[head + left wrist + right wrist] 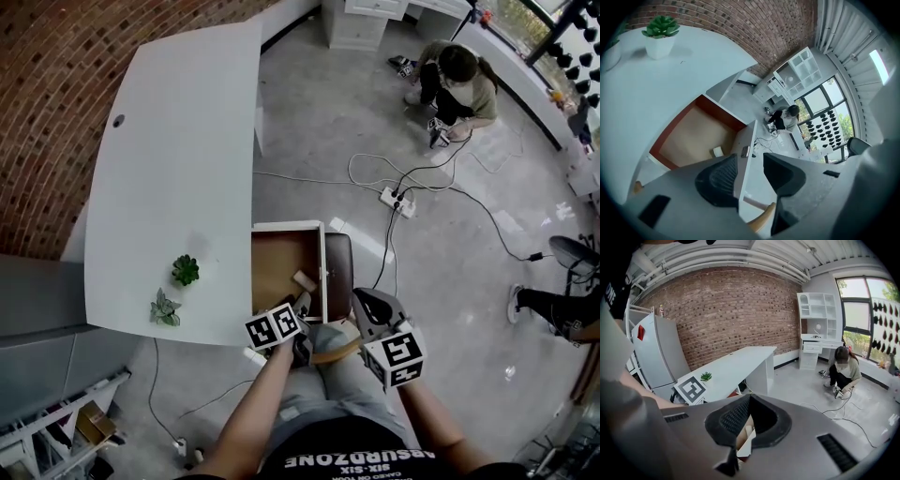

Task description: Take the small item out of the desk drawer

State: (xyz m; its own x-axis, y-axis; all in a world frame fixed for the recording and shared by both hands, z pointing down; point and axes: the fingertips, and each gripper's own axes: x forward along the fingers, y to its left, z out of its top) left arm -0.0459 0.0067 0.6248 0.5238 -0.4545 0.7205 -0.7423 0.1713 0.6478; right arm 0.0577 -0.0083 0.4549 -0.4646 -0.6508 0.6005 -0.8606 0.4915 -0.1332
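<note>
The desk drawer (281,267) stands pulled out from the white desk (178,159). A small pale block (305,279) lies on its brown floor near the front panel, also visible in the left gripper view as the block (717,151). My left gripper (302,304) hovers at the drawer's near front corner. It is open (750,159), and the drawer's white front panel (746,140) shows in the gap between the jaws. My right gripper (363,300) hangs to the right of the drawer above a chair. Its tips (749,398) meet, shut on nothing.
Two small potted plants (186,270) (165,308) stand on the desk left of the drawer. A brown chair seat (338,262) sits against the drawer front. Cables and a power strip (397,202) cross the floor. A person (455,80) crouches farther off.
</note>
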